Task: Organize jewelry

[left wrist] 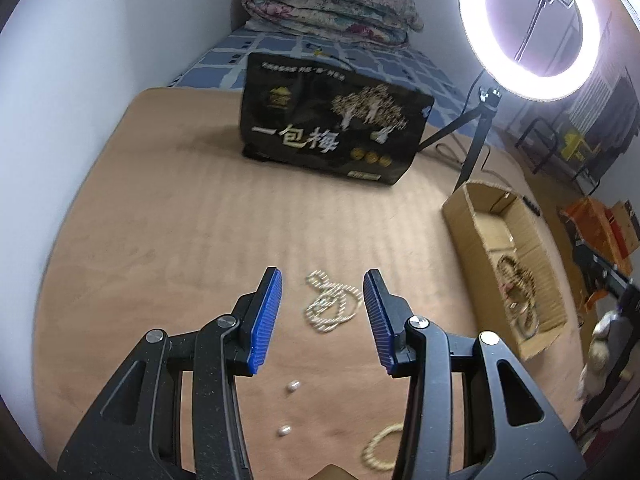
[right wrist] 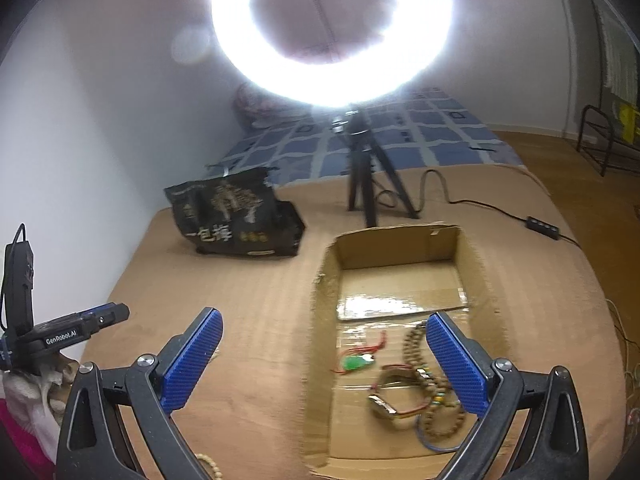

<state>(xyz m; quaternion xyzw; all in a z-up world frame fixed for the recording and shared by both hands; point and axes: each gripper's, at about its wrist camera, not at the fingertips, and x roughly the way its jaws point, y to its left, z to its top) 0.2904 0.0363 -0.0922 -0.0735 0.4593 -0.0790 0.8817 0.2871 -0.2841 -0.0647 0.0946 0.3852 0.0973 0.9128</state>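
Fingers of the left gripper (left wrist: 323, 312) stand apart, empty, above a pearl necklace (left wrist: 330, 304) lying on the tan blanket (left wrist: 160, 220) beside the cardboard box (right wrist: 468, 256). Released too, the right gripper (right wrist: 324, 354) hangs over that box, where a watch (right wrist: 390, 400), bead strands (right wrist: 434, 400) and a green charm (right wrist: 356, 361) lie.

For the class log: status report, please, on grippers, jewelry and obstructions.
Left gripper open, empty, above pearl necklace. Right gripper open, empty, by cardboard box. Watch already boxed. Nothing in the way.
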